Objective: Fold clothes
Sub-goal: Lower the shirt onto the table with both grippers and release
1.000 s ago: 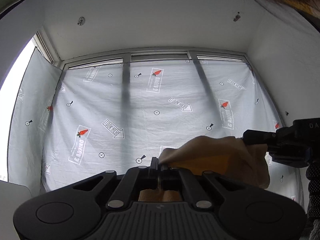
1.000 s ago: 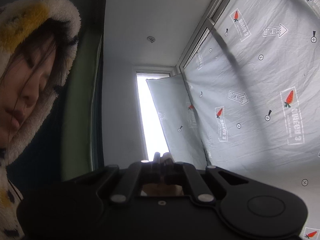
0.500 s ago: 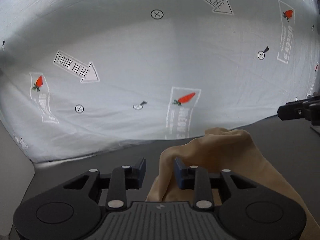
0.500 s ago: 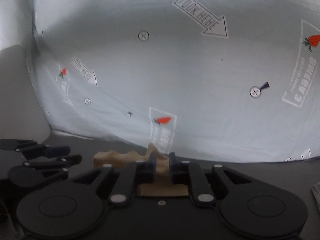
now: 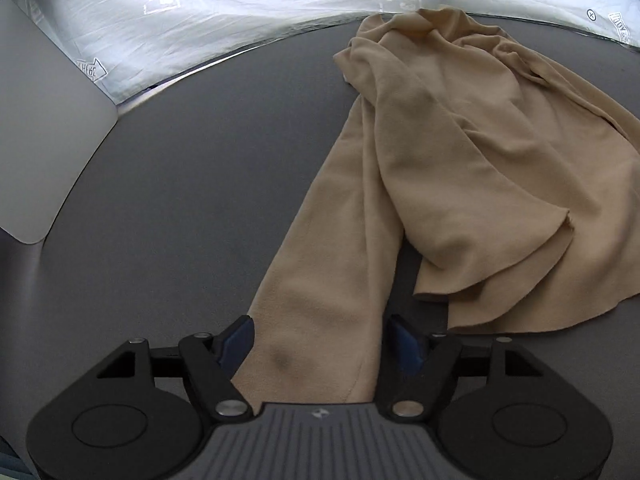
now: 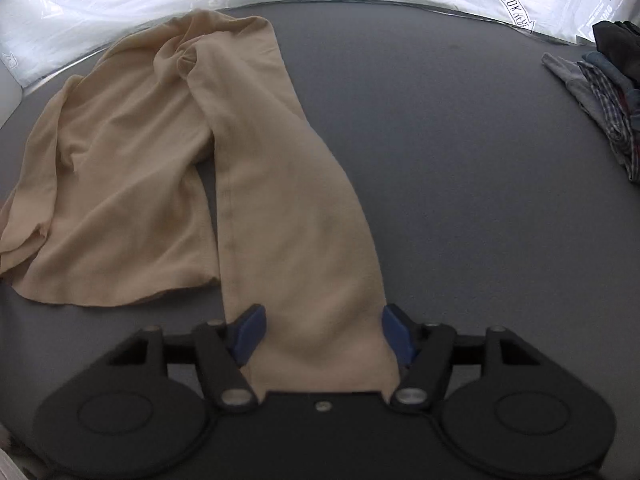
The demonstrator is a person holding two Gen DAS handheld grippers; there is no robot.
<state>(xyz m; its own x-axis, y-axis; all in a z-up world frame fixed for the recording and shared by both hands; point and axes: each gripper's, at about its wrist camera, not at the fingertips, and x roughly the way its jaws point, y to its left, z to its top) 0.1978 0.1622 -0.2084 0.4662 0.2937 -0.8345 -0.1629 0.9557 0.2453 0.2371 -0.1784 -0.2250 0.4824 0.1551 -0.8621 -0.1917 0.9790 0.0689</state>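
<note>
A tan garment [image 5: 460, 152] lies crumpled on the dark grey table [image 5: 180, 200]. One long limb of it runs down between the jaws of my left gripper [image 5: 322, 342], which are opening; the blue pads [image 5: 240, 340] stand apart and do not press the cloth. In the right wrist view the garment [image 6: 280, 184] sends another long limb between the jaws of my right gripper [image 6: 323, 331]. These jaws are opening too, and the cloth lies flat between the pads [image 6: 396, 332], just meeting them at its edges.
A pile of dark and checked clothes [image 6: 608, 92] sits at the table's right edge. A white printed sheet [image 5: 240, 20] hangs behind the far edge of the table [image 6: 460, 160]. A pale grey panel [image 5: 40, 140] borders the left side.
Both grippers swung down from facing the sheet to facing the table. Both were shut on the garment and have opened, and the garment now lies spread on the table.
</note>
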